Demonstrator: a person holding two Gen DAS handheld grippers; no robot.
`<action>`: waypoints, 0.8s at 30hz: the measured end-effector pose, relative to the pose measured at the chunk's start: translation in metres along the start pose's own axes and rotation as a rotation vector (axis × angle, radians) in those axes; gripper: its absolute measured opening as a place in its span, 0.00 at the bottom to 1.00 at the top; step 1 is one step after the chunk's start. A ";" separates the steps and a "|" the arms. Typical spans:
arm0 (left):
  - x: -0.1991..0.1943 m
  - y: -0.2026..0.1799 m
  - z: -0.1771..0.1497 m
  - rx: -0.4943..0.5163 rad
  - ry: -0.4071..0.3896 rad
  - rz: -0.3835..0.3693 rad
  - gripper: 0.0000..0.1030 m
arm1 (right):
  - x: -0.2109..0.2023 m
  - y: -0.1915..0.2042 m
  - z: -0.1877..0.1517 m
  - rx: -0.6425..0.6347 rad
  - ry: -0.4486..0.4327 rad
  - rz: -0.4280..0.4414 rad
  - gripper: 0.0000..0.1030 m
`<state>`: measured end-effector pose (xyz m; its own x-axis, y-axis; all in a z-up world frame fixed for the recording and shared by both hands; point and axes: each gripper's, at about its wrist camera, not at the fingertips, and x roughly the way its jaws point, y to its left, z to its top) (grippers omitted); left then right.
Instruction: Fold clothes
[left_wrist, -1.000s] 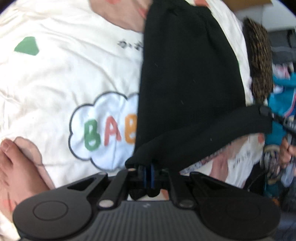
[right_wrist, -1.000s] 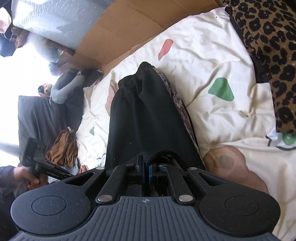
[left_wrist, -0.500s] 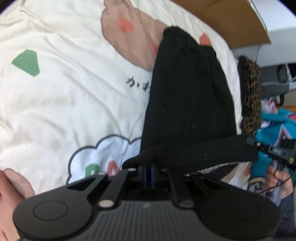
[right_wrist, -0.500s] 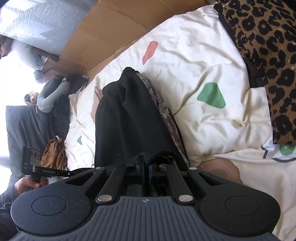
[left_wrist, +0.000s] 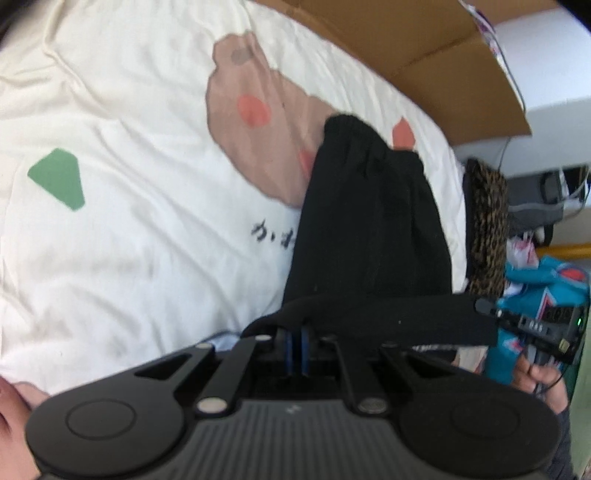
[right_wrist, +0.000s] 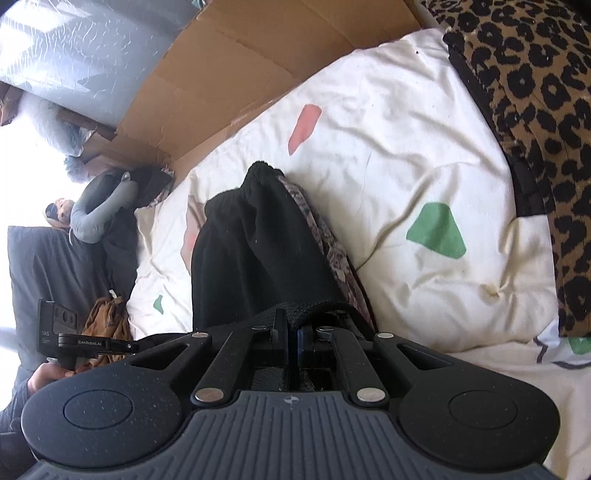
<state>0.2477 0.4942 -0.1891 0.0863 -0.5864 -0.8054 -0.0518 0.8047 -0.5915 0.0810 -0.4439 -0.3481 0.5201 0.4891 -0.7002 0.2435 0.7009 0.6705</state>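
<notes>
Trousers (left_wrist: 369, 229), black, lie lengthwise on the bed (left_wrist: 129, 240); near hem lifted. Left gripper (left_wrist: 295, 334) and right gripper (right_wrist: 291, 332) each pinch that hem, jaws closed on fabric. Risk: uneven pull skews fold, or cloth slips from the thin pinch.

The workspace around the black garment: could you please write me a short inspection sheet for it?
Surface: cream printed bedcover, wrinkled.
Job's things: black garment lying lengthwise, near hem lifted.
Clutter: leopard-print fabric; teal clothing; brown bag.
Grippers: left gripper and right gripper both shut on the hem.
Cables: thin wire by the cardboard.
Surroundings: grey pillow beside the bed.
</notes>
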 end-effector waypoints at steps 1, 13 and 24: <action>0.000 0.000 0.002 -0.012 -0.006 -0.007 0.05 | 0.001 0.000 0.002 0.003 -0.003 -0.007 0.02; 0.025 -0.005 0.012 0.052 -0.009 0.062 0.11 | 0.015 -0.027 0.000 0.101 -0.071 -0.032 0.07; -0.003 -0.016 0.003 0.132 -0.065 0.144 0.51 | -0.012 -0.010 -0.008 -0.015 -0.115 -0.161 0.45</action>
<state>0.2509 0.4837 -0.1771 0.1514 -0.4607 -0.8745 0.0621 0.8874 -0.4567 0.0652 -0.4527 -0.3483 0.5658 0.3080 -0.7649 0.3194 0.7733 0.5477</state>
